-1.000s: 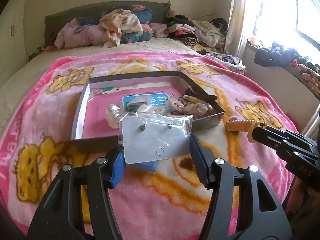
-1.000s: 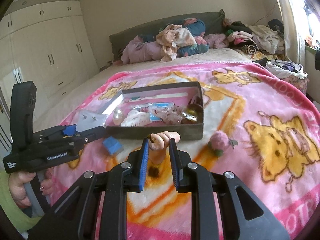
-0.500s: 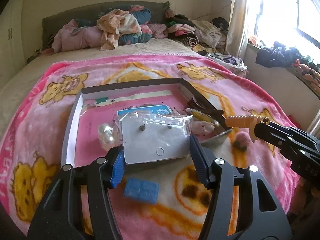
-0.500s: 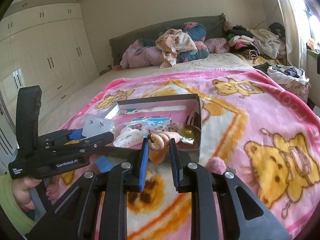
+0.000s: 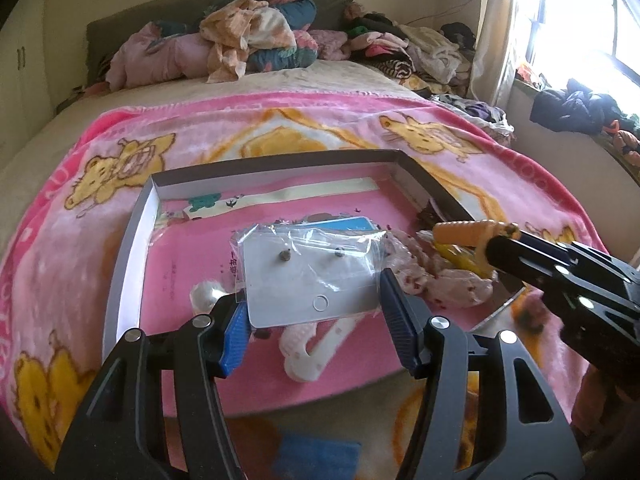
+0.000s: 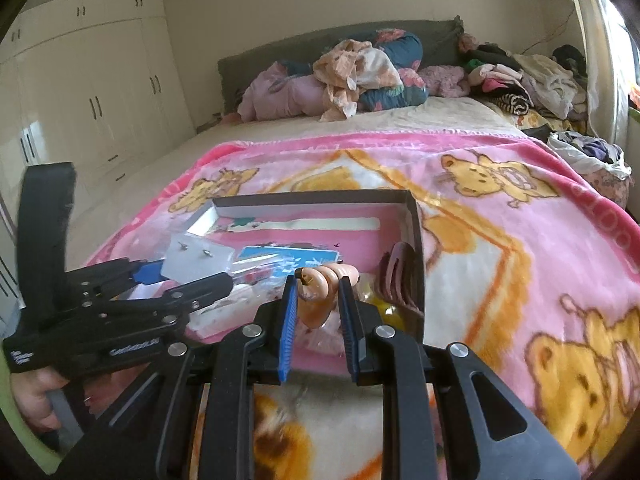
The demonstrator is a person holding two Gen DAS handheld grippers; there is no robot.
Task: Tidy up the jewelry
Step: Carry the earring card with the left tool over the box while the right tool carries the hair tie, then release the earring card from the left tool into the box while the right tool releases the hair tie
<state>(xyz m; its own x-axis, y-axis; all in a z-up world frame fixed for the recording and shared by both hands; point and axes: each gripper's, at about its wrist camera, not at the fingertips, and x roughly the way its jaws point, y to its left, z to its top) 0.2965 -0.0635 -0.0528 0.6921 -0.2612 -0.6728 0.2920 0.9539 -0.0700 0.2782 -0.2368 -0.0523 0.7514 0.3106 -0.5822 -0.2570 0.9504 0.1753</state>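
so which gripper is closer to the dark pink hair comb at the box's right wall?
Right. The right gripper, shut on the peach bracelet, hovers just left of the hair comb. The left gripper, holding the earring card, sits further left, mid-box.

Pink bear blanket, heaped clothes, white wardrobe, window

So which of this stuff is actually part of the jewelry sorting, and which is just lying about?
Part of the job:
- box
- bagged earring card, in the left gripper
- orange bracelet, in the right gripper
- white hair clip inside the box

Just lying about:
- clothes pile
- bear blanket
- wardrobe
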